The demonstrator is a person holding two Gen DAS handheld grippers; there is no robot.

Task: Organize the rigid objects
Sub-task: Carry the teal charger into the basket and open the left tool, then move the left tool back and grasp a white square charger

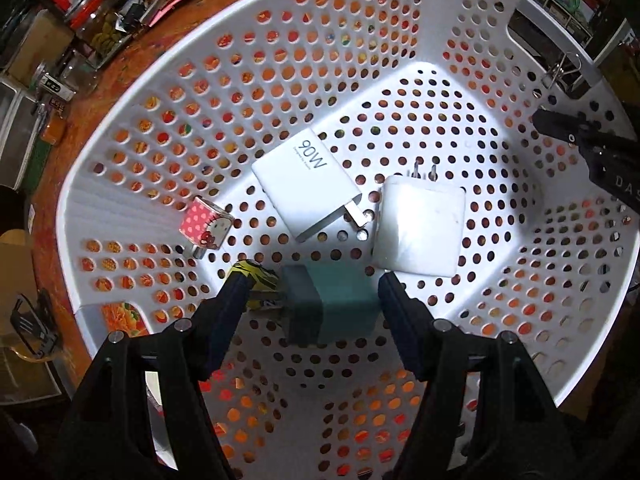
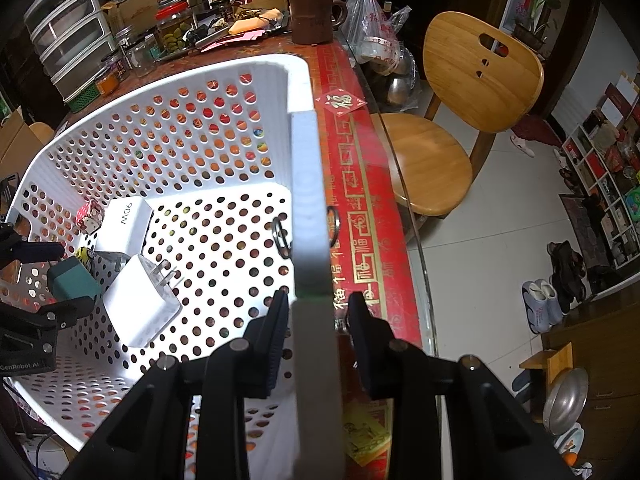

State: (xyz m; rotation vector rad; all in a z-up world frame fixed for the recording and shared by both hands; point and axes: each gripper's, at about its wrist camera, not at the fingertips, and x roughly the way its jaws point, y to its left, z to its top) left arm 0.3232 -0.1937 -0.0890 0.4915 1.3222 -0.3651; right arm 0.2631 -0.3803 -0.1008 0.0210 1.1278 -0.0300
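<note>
Left wrist view showed the left gripper (image 1: pixel 312 292) low in the white basket (image 1: pixel 400 12), jaws open around a teal charger (image 1: pixel 340 308) (pads seemingly not touching), lower centre; the right gripper (image 2: pixel 318 312) clamped the basket's rim at centre

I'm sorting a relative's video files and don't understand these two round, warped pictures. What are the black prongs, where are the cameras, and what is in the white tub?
There is no robot: a person holds a two-finger gripper in each hand, each carrying a wide-angle camera looking along its fingers.

The left camera looks down into a perforated white basket. The left gripper straddles a teal charger, jaws apart, no pad visibly pressing it. Nearby lie a white 90W charger, another white charger, a pink dotted charger and a small yellow item.

The right gripper is shut on the basket's rim.
</note>
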